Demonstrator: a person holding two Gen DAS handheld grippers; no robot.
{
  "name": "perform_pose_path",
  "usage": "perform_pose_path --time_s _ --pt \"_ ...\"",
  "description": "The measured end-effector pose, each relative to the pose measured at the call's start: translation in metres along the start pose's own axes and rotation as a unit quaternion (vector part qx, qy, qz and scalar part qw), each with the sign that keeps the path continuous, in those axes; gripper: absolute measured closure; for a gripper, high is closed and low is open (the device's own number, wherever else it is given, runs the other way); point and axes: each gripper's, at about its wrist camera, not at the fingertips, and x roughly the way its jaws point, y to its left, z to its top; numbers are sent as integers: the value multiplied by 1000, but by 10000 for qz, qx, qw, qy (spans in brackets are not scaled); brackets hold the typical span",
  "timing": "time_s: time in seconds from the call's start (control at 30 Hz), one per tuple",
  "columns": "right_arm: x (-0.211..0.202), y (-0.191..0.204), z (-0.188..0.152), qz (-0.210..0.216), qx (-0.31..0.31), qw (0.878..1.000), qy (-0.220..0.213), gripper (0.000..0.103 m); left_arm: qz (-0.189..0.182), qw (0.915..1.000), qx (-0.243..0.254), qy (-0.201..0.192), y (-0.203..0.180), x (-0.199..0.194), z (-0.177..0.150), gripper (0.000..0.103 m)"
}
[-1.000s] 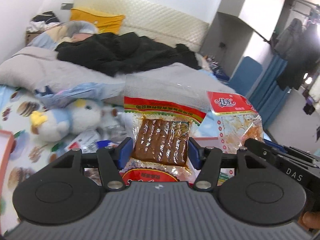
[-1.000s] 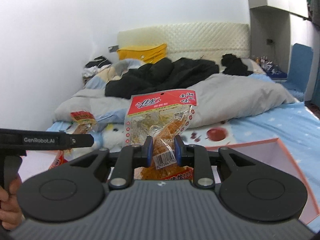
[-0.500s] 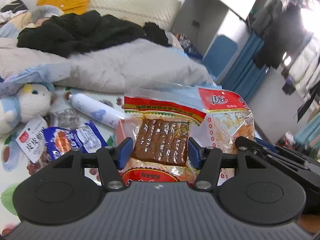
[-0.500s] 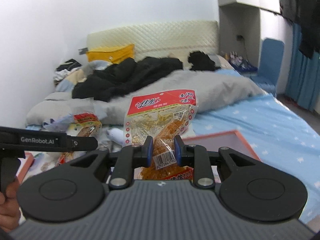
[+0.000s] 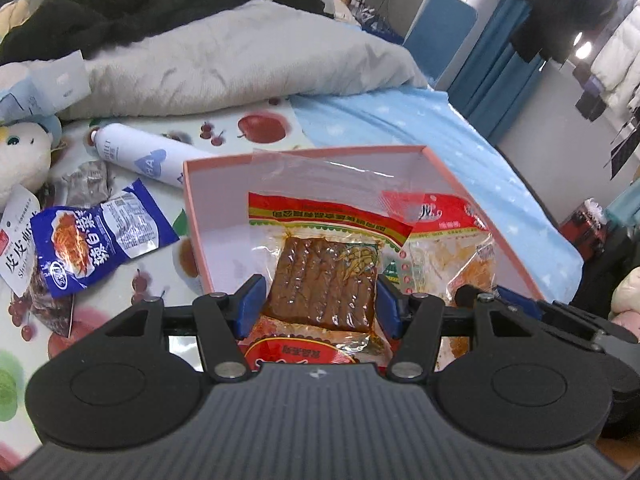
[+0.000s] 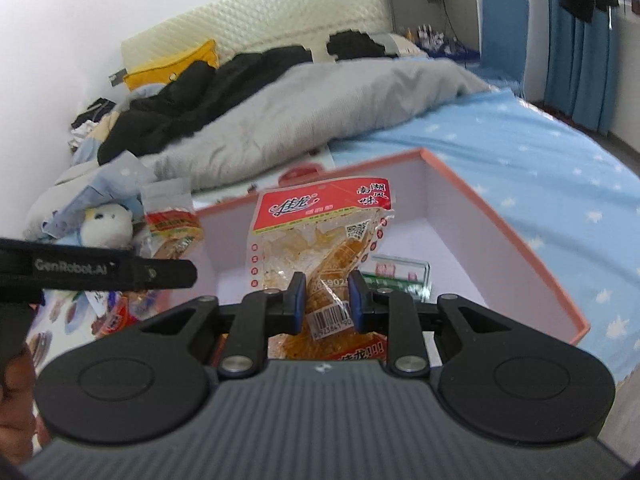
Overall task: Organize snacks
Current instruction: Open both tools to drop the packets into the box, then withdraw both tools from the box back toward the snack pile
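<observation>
My left gripper (image 5: 320, 306) is shut on a clear packet with a brown tofu slab (image 5: 326, 280) and holds it over the pink box (image 5: 304, 153). My right gripper (image 6: 326, 300) is shut on a red-topped packet of orange snacks (image 6: 320, 236), also over the box (image 6: 508, 236). The orange packet shows at the right in the left wrist view (image 5: 460, 248). The tofu packet shows at the left in the right wrist view (image 6: 174, 226). A small green packet (image 6: 400, 274) lies inside the box.
On the fruit-print sheet left of the box lie a blue noodle packet (image 5: 96, 240), a white spray can (image 5: 140, 156), a white-labelled packet (image 5: 16, 248) and a plush toy (image 5: 20, 156). A grey duvet (image 5: 240, 56) and dark clothes (image 5: 120, 4) lie behind.
Both grippers have tilted down and moved right over the pink box, each still holding its packet. The box interior has come into view.
</observation>
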Motion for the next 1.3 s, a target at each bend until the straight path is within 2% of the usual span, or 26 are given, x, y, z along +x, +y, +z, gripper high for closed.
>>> perform_pose_path --time_s 0.2,0.23,0.3,0.33,0.4,0.5,1.03,1.3 --pt "15 -9 -10 107 156 9994 292 76 78 9999 38 101 3 9 -2 39" --pt "15 -9 -11 89 150 9994 304 73 61 9999 77 100 2 8 -1 38" --pt "16 -10 -11 71 165 9993 334 69 12 9998 144 124 0 7 0 26" --pt "15 -11 -11 93 210 9991 353 57 21 9998 134 121 0 6 0 23" --pt "14 -13 -10 107 238 9991 330 41 92 9999 97 78 0 3 0 21" --pt "8 -9 -6 31 135 9996 233 41 75 9999 81 8 1 -6 2 21" --pt "-52 31 34 465 -96 9970 -618 41 3 9956 228 -910 8 -106 23 21" --pt "-70 60 42 796 -315 9929 -822 41 214 9922 287 -1198 23 -147 14 21"
